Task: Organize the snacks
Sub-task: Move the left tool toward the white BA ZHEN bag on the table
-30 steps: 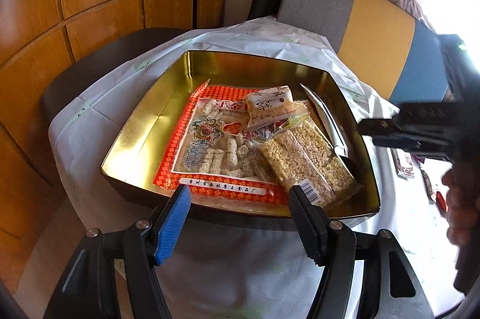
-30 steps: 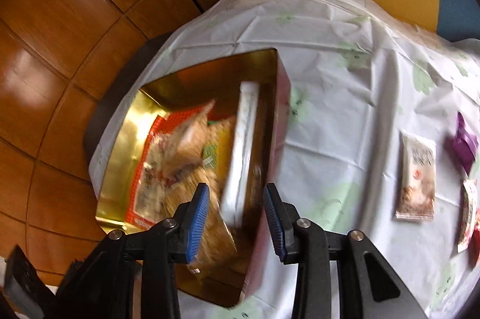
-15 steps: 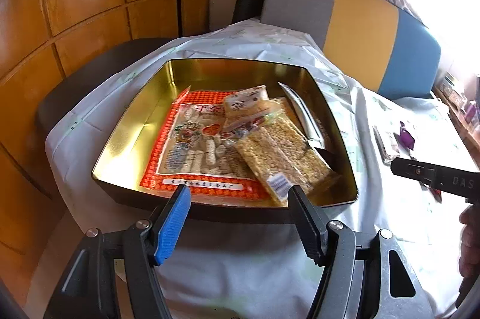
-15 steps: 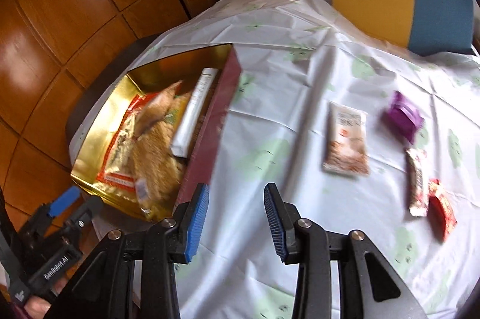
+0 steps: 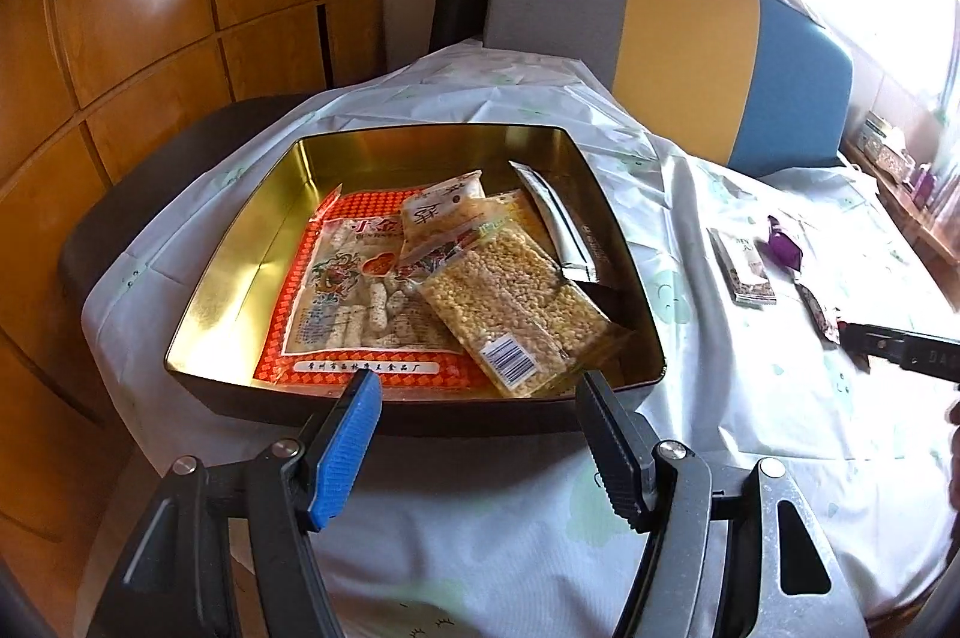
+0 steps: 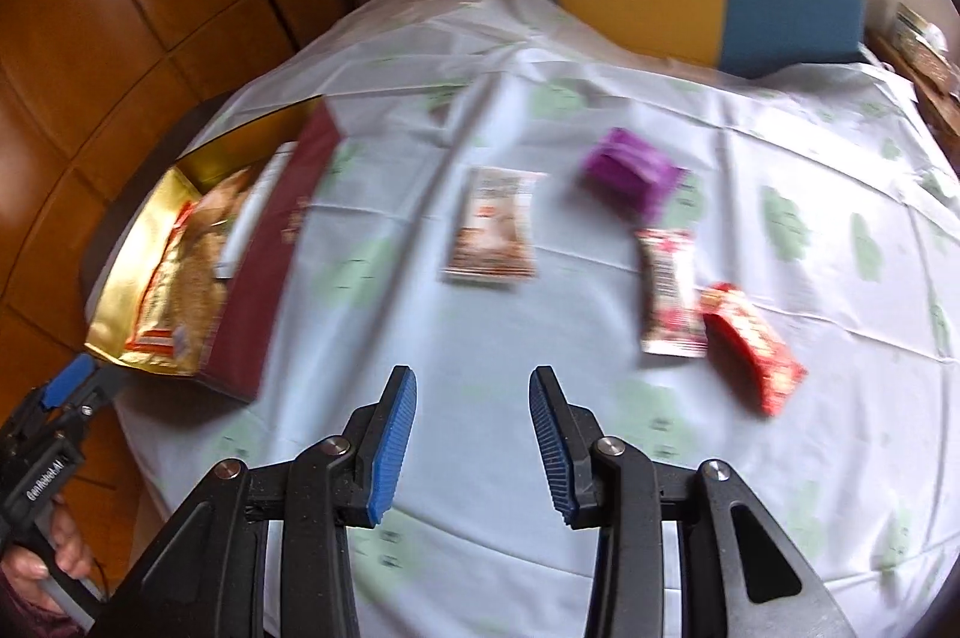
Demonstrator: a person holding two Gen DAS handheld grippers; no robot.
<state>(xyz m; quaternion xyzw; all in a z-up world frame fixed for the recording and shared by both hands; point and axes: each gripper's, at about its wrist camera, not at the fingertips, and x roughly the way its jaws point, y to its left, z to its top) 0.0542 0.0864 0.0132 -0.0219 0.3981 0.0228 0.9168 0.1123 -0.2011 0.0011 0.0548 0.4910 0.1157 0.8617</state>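
Note:
A gold-lined tin [image 5: 240,254] [image 6: 264,272] sits at the table's left end and holds several snack packs: a big red-bordered bag [image 5: 348,290], a puffed-grain bar [image 5: 510,302] and a silver stick pack [image 5: 561,224]. My left gripper [image 5: 474,398] hovers open just before the tin's near wall, nothing between its fingers. My right gripper [image 6: 471,392] hangs open and empty over bare cloth. Ahead of it lie a brown-and-white packet [image 6: 495,224], a purple packet [image 6: 630,170], a red-and-white bar [image 6: 669,290] and a red packet [image 6: 750,344].
A pale tablecloth with green prints [image 6: 600,458] covers the round table. A grey, yellow and blue chair back [image 5: 672,50] stands behind it, wood panelling [image 5: 150,8] to the left. A hand [image 6: 36,566] holds the left gripper at the lower left of the right wrist view.
My right gripper has swung from above the tin, rightward, out over the cloth toward the loose packets. The left gripper drew back slightly and rolled; the tin sits level in its view.

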